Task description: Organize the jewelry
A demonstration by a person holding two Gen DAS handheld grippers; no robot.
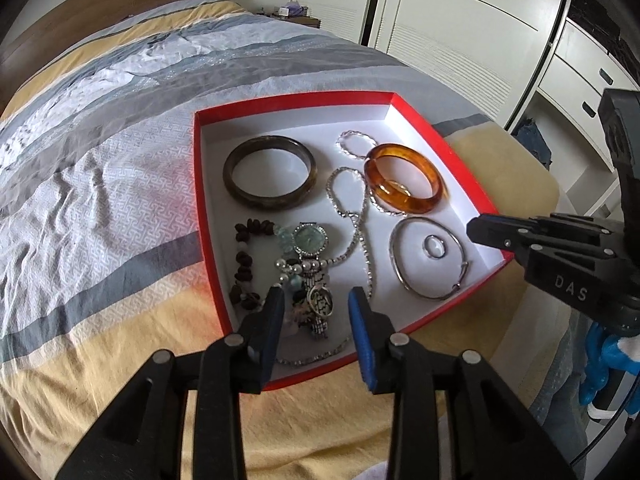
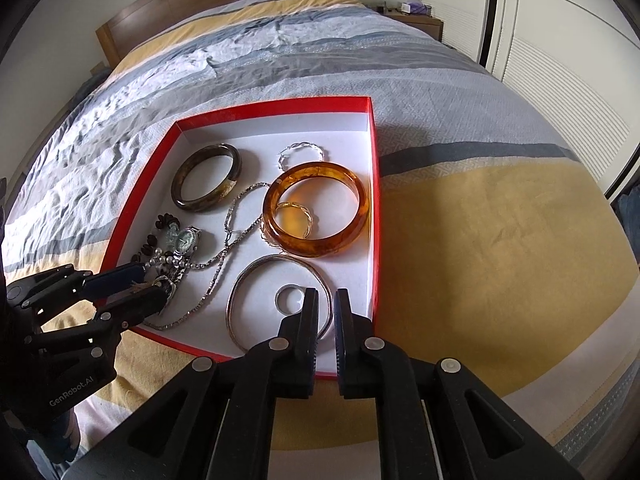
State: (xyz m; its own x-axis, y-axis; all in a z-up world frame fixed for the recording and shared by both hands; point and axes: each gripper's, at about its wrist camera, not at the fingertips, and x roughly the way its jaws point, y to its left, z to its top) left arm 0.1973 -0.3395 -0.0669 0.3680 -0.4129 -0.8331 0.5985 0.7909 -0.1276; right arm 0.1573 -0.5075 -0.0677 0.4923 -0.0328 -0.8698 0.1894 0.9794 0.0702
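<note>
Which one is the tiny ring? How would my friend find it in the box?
Look on the striped bed for the shallow red cardboard box with a white floor. In its near right corner lies a thin silver wire bangle, and the small plain silver ring sits inside that loop. It is much the smallest hoop there, far smaller than the chunky orange amber bangle just beyond it.

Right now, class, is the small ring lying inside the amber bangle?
No, the small ring lies inside the thin silver bangle.
</note>
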